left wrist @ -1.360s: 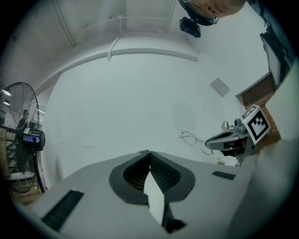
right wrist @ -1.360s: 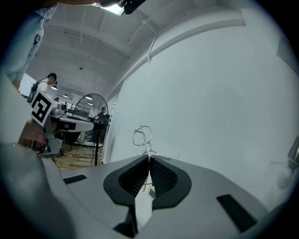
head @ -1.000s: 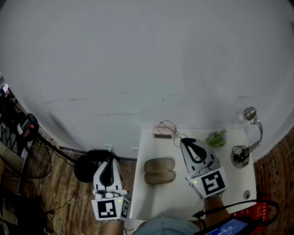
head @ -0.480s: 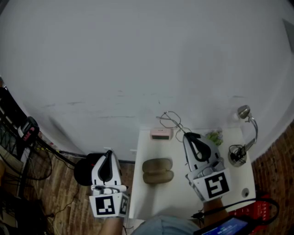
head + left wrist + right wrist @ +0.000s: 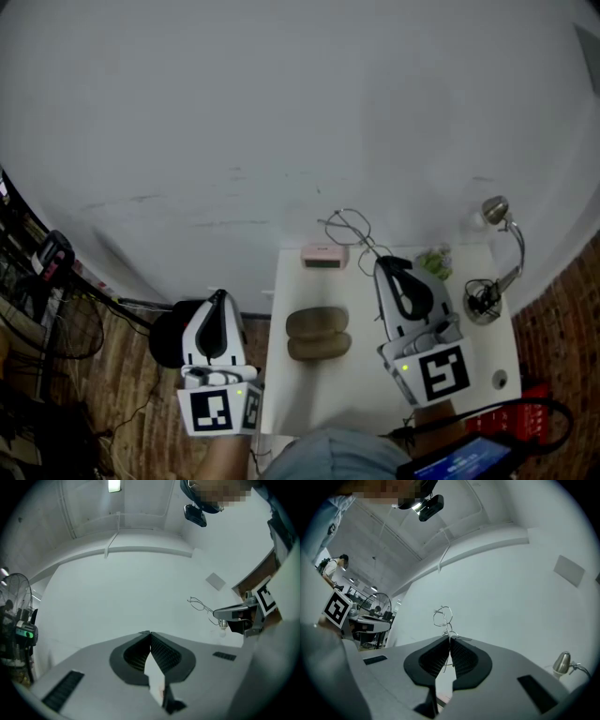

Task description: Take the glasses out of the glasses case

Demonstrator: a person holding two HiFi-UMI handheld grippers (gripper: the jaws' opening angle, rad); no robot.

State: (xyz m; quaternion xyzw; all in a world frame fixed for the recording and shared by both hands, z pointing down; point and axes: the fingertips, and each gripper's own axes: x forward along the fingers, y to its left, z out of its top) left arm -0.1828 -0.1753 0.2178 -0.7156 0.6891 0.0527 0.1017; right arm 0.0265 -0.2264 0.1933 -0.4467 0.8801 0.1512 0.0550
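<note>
Off the left edge of the table, the left gripper hangs over the wooden floor with its jaws pressed together on nothing at all. My guess is it's parked out there on purpose. It has no job in this bit, and staying wide of the table keeps it clear of the other hand.

Moving right, the glasses case sits on the white tabletop near the left side, showing as two rounded tan lobes. I can't tell from up here if the lid is open or shut. Nothing is touching it. Just behind it, by the wall, is a small pink box.

Right of the case is the right gripper, clamped shut on the glasses. Its own view shows the pads pinching one thin wire temple, with the lenses and the rest of the frame sticking out past the fingertips and slightly upward. Holding a temple makes sense to me: the wire fits between flat pads, and the lenses don't get smudged or squashed.

So the glasses are in the air in front of the wall, beyond the jaw tips, clear of the case, which lies below and to the left of that gripper. I'd call the task's main step basically done, with only a set-down left if one is wanted.

Further right there's some small green stuff, and a little desk lamp stands at the far right corner, well apart from the glasses.
</note>
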